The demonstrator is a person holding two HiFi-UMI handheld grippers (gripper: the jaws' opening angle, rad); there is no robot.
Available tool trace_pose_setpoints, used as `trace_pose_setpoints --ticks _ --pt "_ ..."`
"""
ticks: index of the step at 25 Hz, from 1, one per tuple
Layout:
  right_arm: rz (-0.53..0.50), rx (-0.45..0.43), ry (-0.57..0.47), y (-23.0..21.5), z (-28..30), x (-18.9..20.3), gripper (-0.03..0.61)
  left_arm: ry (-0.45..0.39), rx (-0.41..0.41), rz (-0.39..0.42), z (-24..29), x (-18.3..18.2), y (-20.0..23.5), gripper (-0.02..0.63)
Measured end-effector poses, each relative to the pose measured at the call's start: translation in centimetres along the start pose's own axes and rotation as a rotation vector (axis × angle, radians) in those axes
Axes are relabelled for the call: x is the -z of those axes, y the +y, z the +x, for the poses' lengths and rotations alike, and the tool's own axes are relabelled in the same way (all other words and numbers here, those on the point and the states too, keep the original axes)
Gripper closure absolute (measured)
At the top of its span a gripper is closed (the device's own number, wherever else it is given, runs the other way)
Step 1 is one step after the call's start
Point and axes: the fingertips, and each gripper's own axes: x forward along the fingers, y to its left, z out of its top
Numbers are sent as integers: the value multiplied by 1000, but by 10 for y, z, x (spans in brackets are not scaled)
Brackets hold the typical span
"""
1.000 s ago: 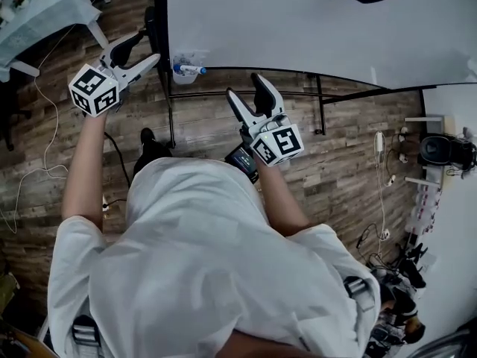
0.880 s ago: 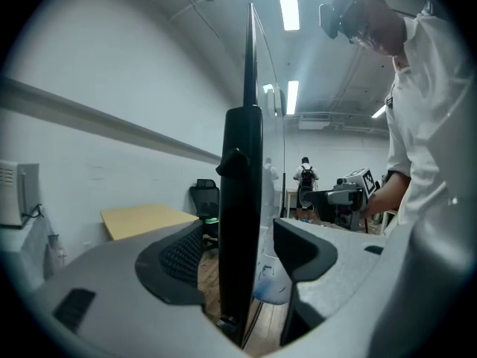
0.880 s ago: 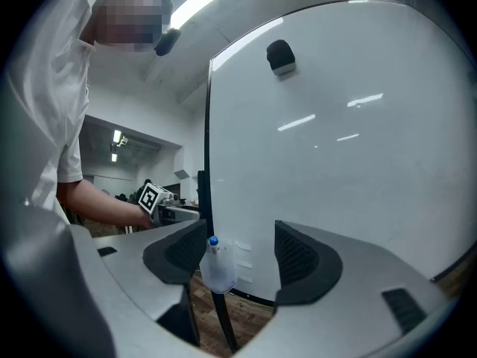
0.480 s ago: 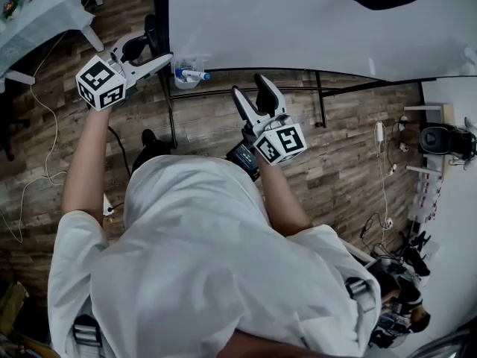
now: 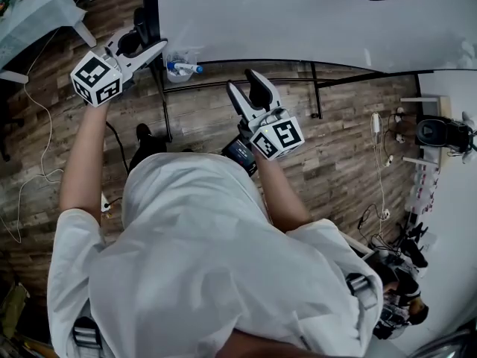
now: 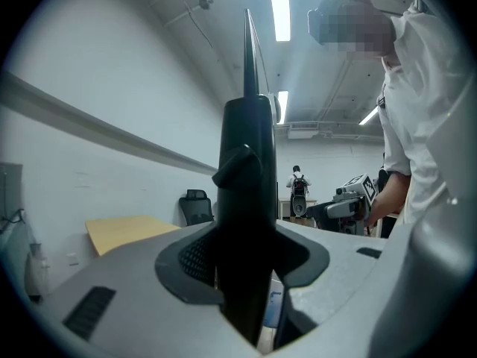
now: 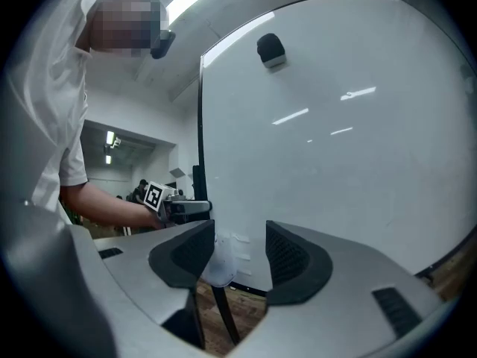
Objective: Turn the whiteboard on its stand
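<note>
The whiteboard (image 5: 298, 21) is a big white panel in a black frame on a black stand (image 5: 316, 88), filling the top of the head view. My left gripper (image 5: 149, 36) is at its left edge. Its jaws are closing, and in the left gripper view the pads of my left gripper (image 6: 246, 263) sit against both sides of the black side frame (image 6: 248, 162). My right gripper (image 5: 244, 82) hovers just below the board's bottom edge. Its jaws are closing with nothing between them. In the right gripper view my right gripper (image 7: 240, 256) faces the whiteboard (image 7: 335, 125).
A clear cup with a marker (image 5: 181, 69) hangs at the board's lower left corner. A black eraser (image 7: 270, 48) sticks high on the board. A white table (image 5: 37, 6) stands at the far left, cables (image 5: 33, 177) cross the wooden floor, and equipment (image 5: 440, 144) lines the right wall.
My left gripper has moved up and right onto the board's left frame, and its jaws have narrowed round it. My right gripper has shifted slightly and its jaws have narrowed.
</note>
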Motion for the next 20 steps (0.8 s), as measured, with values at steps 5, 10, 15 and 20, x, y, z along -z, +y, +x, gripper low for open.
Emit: trace_pose_setpoints --ticks 5,10,15,20 --pt "-89 12 -1 -4 2 -10 364 1 -25 -1 0 0 1 433" --pt "-90 16 3 -7 -3 -11 364 -38 -37 10 -2 -3 0 436" --pt "-70 12 12 -11 -12 -4 365 -31 -45 4 -1 -1 1 436" --pt "-47 -15 35 -16 -14 4 368 -14 -58 -10 1 1 1 436"
